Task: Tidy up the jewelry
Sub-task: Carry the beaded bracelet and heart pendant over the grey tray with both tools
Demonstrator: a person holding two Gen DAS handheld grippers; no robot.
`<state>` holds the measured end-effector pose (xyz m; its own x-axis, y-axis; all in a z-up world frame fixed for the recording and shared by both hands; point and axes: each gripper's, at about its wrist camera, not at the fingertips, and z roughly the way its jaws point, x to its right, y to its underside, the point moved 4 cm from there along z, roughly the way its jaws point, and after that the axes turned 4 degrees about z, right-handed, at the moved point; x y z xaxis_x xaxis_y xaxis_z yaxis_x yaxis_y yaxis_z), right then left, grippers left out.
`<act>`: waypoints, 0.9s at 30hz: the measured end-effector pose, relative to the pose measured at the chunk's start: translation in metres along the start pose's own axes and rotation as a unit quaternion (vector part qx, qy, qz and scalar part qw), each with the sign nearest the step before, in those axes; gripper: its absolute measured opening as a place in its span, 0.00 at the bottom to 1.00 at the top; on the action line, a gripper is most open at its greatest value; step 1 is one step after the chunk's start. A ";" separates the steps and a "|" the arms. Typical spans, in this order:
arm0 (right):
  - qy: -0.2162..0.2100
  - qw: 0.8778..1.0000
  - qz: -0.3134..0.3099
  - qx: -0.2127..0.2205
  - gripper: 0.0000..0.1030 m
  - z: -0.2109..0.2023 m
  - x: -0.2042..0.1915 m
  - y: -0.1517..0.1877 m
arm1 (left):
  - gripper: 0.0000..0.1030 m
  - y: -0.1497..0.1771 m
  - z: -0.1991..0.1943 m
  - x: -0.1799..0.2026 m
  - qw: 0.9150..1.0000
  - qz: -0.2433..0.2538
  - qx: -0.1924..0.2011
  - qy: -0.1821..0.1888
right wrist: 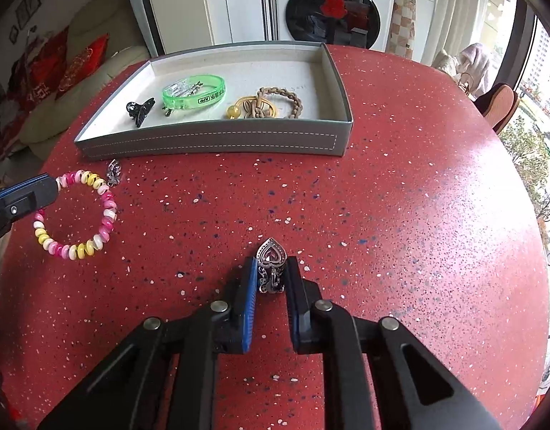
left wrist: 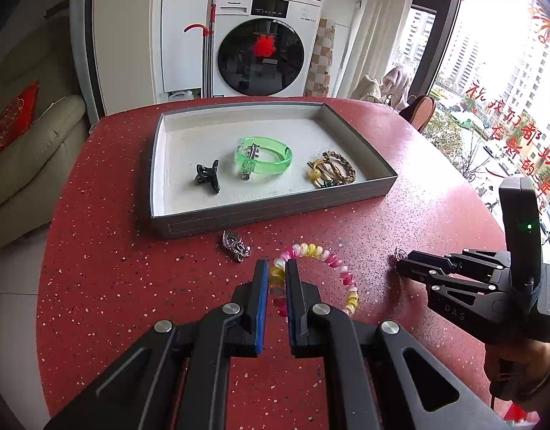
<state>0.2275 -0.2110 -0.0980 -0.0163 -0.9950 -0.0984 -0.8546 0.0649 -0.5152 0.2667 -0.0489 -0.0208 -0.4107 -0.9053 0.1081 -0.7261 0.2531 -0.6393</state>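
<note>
A pink, yellow and white coil bracelet [left wrist: 332,261] lies on the red table; my left gripper [left wrist: 277,268] has its jaws closed around the bracelet's near-left part. It also shows in the right wrist view [right wrist: 95,215], with the left gripper's fingers [right wrist: 31,188] on it. My right gripper [right wrist: 271,268] is shut on a silver heart-shaped clip [right wrist: 271,261] at table level; in the left wrist view the right gripper [left wrist: 400,261] shows with the clip's tip [left wrist: 399,252]. A second silver clip [left wrist: 236,245] lies by the tray.
A grey tray [left wrist: 275,211] holds a black claw clip [left wrist: 207,175], a green bangle [left wrist: 264,156] with a metal clip on it, and brown and yellow hair ties [left wrist: 330,170]. The round red table [right wrist: 418,197] drops off nearby. A washing machine stands behind.
</note>
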 end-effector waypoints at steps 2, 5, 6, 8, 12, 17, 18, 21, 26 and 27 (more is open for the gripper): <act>-0.009 1.000 0.007 0.006 0.16 -0.005 0.000 -0.003 | 0.27 -0.001 -0.001 -0.001 1.000 -0.001 0.000 0.000; -0.025 0.999 0.020 0.014 0.16 -0.014 0.000 -0.010 | 0.27 -0.004 -0.004 -0.003 1.000 -0.004 0.004 0.001; -0.031 0.999 0.024 0.018 0.16 -0.017 0.000 -0.015 | 0.27 -0.006 -0.005 -0.004 1.000 -0.005 0.006 0.001; -0.044 0.998 0.032 0.027 0.16 -0.025 0.000 -0.024 | 0.27 -0.012 -0.009 -0.006 1.000 -0.007 0.012 0.002; -0.062 0.996 0.041 0.048 0.16 -0.039 -0.003 -0.050 | 0.27 -0.030 -0.014 -0.012 1.000 -0.010 0.024 0.001; -0.065 0.995 0.031 0.065 0.16 -0.045 -0.010 -0.088 | 0.27 -0.066 -0.012 -0.027 0.999 -0.019 0.037 -0.007; -0.066 0.995 0.030 0.068 0.16 -0.045 -0.011 -0.096 | 0.27 -0.074 -0.011 -0.031 0.999 -0.019 0.040 -0.011; -0.072 0.994 0.038 0.073 0.16 -0.042 -0.010 -0.121 | 0.27 -0.101 -0.005 -0.044 0.998 -0.024 0.044 -0.023; -0.067 0.994 0.039 0.079 0.16 -0.032 -0.009 -0.157 | 0.27 -0.140 0.009 -0.064 0.997 -0.027 0.053 -0.057; -0.066 0.994 0.039 0.080 0.16 -0.030 -0.009 -0.163 | 0.27 -0.146 0.013 -0.069 0.996 -0.030 0.054 -0.061</act>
<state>0.3513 -0.2147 0.0119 -0.0024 -0.9687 -0.2482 -0.7592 0.1633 -0.6301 0.4081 -0.0278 0.0553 -0.2942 -0.9540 0.0587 -0.6813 0.1662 -0.7129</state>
